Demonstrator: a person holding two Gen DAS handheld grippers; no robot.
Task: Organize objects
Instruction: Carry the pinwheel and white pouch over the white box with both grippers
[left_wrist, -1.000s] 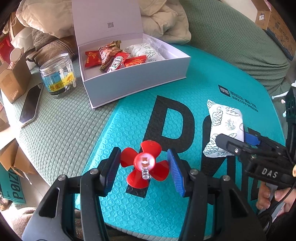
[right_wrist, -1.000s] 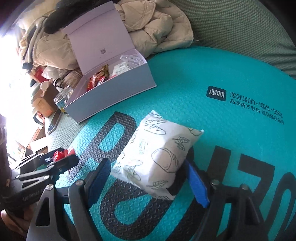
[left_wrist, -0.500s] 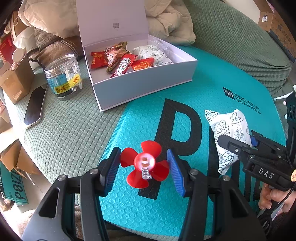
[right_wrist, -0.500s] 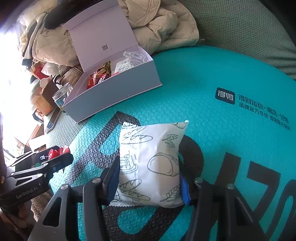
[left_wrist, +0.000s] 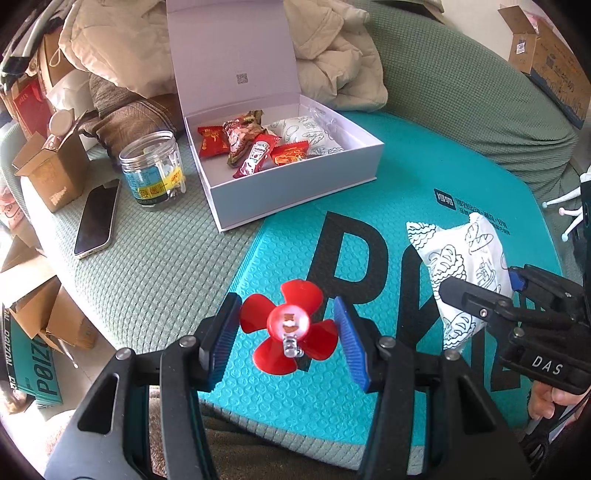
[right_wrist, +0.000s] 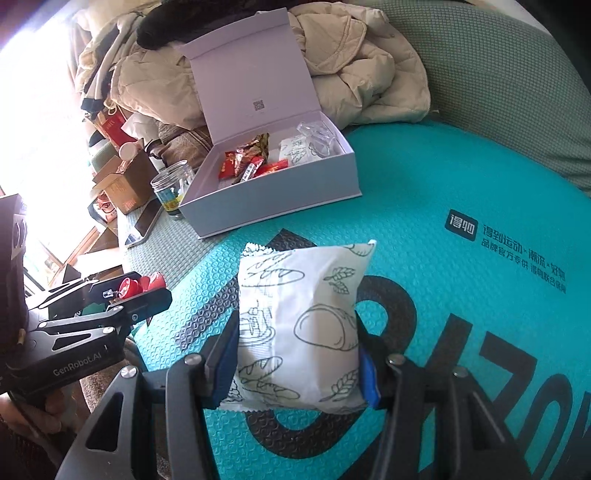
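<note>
Both tongs are up off the teal mat (left_wrist: 406, 155) now. The left tongs (left_wrist: 286, 332) grip the red fan (left_wrist: 290, 325), blue pads against its blades on both sides, same narrow hold as a second ago, but the mat sits lower beneath it than before. In the right wrist view the right tongs (right_wrist: 295, 354) have just been closing, and the bread packet (right_wrist: 299, 325) is between them: a second ago the pads stood wide either side of it as it lay flat on the mat, now they pinch its lower half and it stands upright, clear of the mat. From the left wrist view that packet (left_wrist: 461, 266) hangs at the right, above the big black letters. The white box (left_wrist: 295, 192) sits open beyond, lid up, on the mat's far edge, with red sachets (left_wrist: 251, 147) and another bread packet inside. A jar (left_wrist: 153, 170) and a phone (left_wrist: 96, 218) lie on the green cover to its left.
</note>
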